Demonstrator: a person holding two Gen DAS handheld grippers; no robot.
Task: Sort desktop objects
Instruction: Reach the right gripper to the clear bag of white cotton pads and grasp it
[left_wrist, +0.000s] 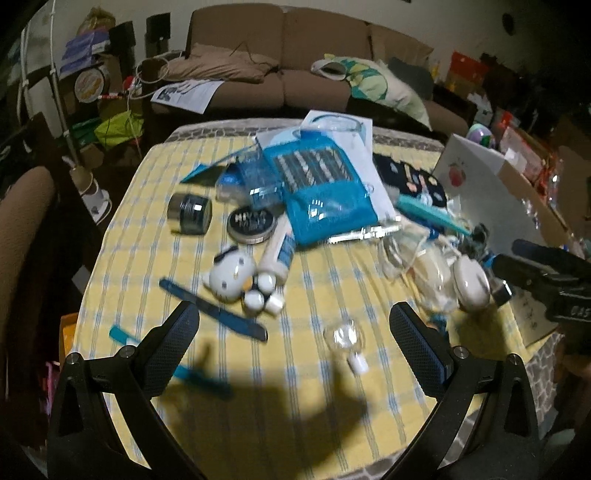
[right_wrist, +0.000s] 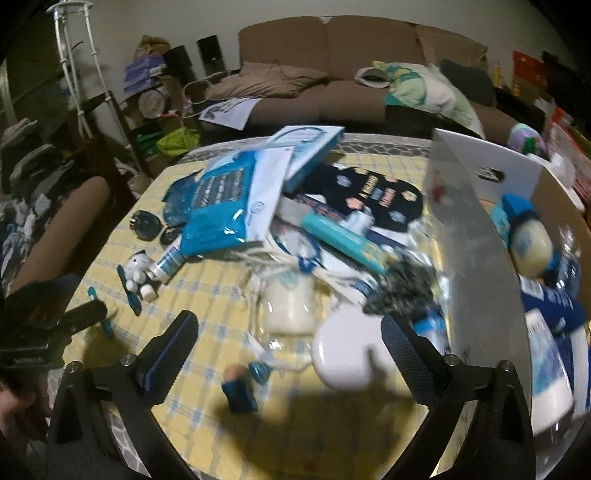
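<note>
Desk (left_wrist: 317, 413) under yellow check cloth: most items unsorted, heaped toward far edge. Cardboard box (right_wrist: 476, 236) at right edge already holds several items; judged early-to-mid progress. Blue pouch (left_wrist: 317, 192) tops heap; white case (right_wrist: 347, 354) near front edge. 2 tools, left tool (left_wrist: 291, 343) and right tool (right_wrist: 290, 349): spread wide, empty.

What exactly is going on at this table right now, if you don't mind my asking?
A person is sorting clutter on a yellow checked tablecloth with two handheld grippers. Both the left gripper and the right gripper hover open and hold nothing. Loose items such as a cat figurine, a round tin and a blue packet lie on the table, while a cardboard box on the right already holds several things.
</note>
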